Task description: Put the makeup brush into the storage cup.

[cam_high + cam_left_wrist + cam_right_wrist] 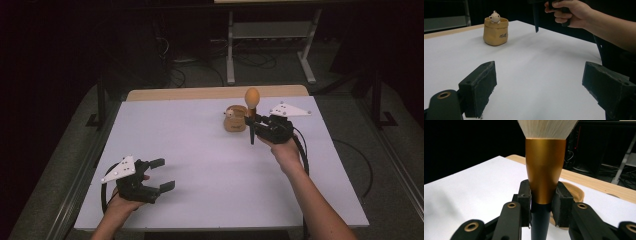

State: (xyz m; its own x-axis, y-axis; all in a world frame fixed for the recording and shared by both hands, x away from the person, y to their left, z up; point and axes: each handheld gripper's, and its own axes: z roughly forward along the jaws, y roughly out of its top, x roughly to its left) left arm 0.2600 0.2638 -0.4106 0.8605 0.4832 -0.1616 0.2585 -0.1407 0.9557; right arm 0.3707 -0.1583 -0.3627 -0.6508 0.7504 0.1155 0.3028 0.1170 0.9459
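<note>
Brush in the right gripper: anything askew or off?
Nothing stands out. The brush is upright, bristles up, clamped at its gold ferrule by the right gripper beside the tan pot. The pot stands upright, nothing spilled. The left gripper rests open, empty.

Obstacle: tan pot (235, 120) at far centre of white table (200, 165), just beside right gripper (254, 123) clamping upright brush (251, 107). Free room: wide bare surface between pot and left gripper (165, 175).

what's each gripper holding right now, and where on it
The right gripper clamps a makeup brush upright where its gold ferrule meets the black handle, bristles up. The left gripper is open and holds nothing.
</note>
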